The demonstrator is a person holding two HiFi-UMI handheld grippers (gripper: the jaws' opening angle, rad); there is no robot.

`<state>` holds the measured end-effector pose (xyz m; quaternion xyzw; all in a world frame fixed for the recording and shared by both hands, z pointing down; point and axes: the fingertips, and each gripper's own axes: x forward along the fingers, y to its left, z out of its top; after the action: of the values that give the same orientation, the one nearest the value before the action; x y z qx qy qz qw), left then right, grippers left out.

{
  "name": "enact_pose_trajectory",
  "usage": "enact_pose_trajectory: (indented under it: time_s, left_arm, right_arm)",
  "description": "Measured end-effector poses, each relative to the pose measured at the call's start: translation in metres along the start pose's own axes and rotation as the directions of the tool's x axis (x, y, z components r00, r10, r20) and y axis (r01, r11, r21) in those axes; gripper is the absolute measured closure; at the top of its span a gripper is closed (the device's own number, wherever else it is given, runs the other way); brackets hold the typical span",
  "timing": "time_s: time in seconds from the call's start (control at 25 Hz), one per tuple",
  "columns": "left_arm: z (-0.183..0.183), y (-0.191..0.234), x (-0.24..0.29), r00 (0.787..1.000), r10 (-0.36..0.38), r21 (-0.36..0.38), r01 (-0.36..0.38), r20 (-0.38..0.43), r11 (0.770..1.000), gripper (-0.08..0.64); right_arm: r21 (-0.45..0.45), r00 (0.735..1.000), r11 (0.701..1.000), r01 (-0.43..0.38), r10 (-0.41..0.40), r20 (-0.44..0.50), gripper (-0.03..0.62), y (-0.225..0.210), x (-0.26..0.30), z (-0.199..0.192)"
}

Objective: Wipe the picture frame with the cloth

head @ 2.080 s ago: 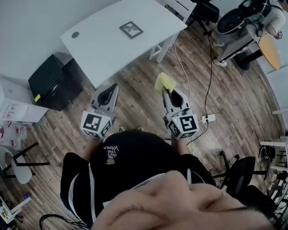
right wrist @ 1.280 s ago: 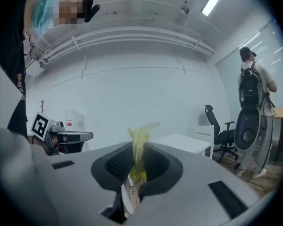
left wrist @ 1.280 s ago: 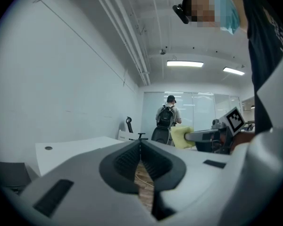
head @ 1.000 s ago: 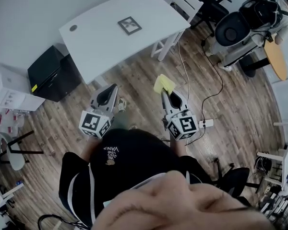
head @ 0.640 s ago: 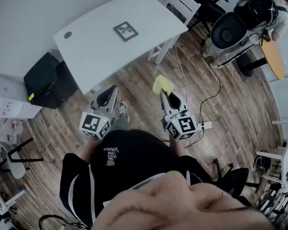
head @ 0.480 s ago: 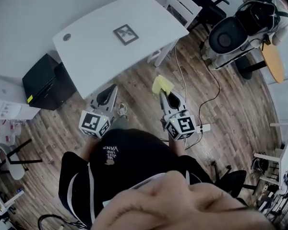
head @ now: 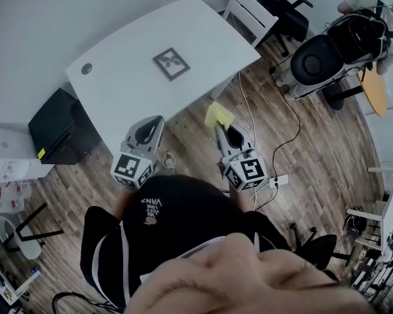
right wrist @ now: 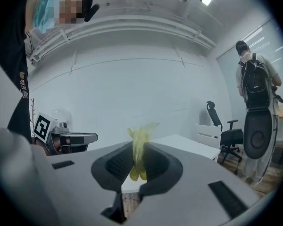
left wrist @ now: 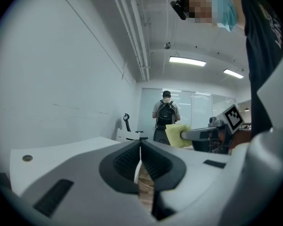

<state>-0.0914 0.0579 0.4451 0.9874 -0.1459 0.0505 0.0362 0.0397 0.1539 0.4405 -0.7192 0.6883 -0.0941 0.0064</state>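
Now the right claw (right wrist: 139, 154) grips the yellow cloth (right wrist: 141, 133).

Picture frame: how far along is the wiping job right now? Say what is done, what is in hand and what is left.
Done: the yellow cloth is clamped in the right gripper. In hand: both grippers hover by the white table's edge, the left gripper shut and empty. Left: the picture frame lies flat on the table, apart from the cloth, so all the wiping remains.
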Motion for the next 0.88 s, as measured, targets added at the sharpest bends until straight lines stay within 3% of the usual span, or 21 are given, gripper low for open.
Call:
enact_pose_trajectory:
  time_s: [0.36, 0.56, 0.88]
  left_arm:
    - [0.005, 0.069, 0.038, 0.999, -0.043, -0.017, 0.043, 0.007, 0.999, 0.543]
    - [0.005, 0.069, 0.044, 0.997, -0.073, -0.008, 0.073, -0.001, 0.997, 0.543]
    - [0.001, 0.097, 0.043, 1.000, -0.011, -0.031, 0.011, 0.009, 0.999, 0.543]
  right_arm:
    - [-0.013, 1.000, 1.000, 0.022, -0.022, -0.011, 0.548, -0.004, 0.081, 0.010]
    - [-0.006, 1.000, 1.000, 0.026, -0.026, -0.016, 0.548, -0.008, 0.087, 0.011]
    - [-0.019, 0.999, 1.000, -0.019, 0.018, -0.036, 0.548, -0.004, 0.117, 0.010]
